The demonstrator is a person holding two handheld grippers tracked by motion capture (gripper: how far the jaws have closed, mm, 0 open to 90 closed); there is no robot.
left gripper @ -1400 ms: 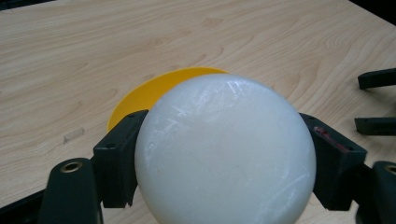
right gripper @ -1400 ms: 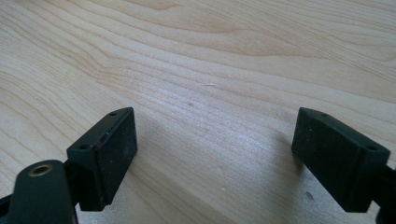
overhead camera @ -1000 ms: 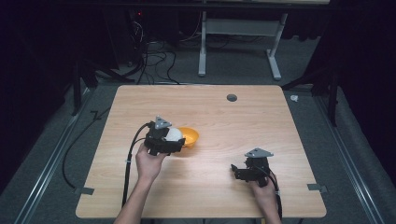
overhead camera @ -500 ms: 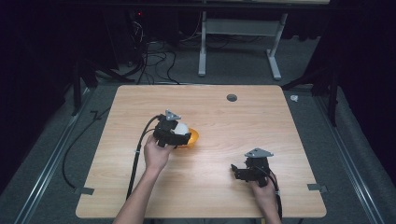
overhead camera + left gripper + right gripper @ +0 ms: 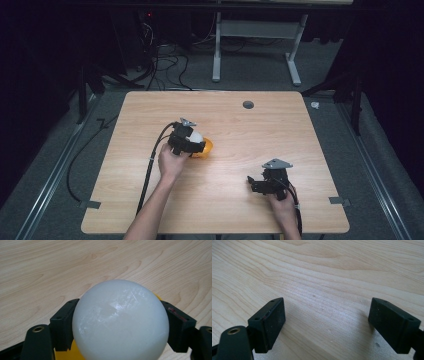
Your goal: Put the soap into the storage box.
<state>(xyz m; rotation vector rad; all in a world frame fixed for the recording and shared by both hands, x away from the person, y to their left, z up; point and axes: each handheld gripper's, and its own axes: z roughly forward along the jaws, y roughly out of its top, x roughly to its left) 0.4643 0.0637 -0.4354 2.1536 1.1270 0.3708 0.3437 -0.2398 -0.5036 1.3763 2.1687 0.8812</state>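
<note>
Left gripper [image 5: 192, 141] has been shifting toward 1 o'clock across the table [image 5: 280, 125] over the last second, carrying the white ball [image 5: 195, 135] with it; the orange bowl [image 5: 206, 148] is now mostly covered by it in the high view. Right gripper [image 5: 260, 184] hasn't moved.

Left: jaws are clenching the ball, one pad pressing each side. In the left gripper view the ball [image 5: 120, 320] is filling the gap between the jaws, with yellow-orange showing just under it at 6 to 7 o'clock and a sliver at 2 o'clock. Ball is sitting over the bowl; can't tell whether it's touching the bowl. The hand [image 5: 172, 162] is holding the gripper from 7 o'clock, cable [image 5: 150, 170] trailing back toward the near edge.

Right: jaws are standing wide apart, gripping nothing. The right gripper view is showing bare wood grain between them [image 5: 327, 322]. It's sitting near the table's 5 o'clock corner area, well apart from ball and bowl, grey plate [image 5: 277, 163] on top.

Ball and bowl are lying left of table centre. A round dark hole [image 5: 248, 104] is sitting at 12 o'clock near the far edge.
</note>
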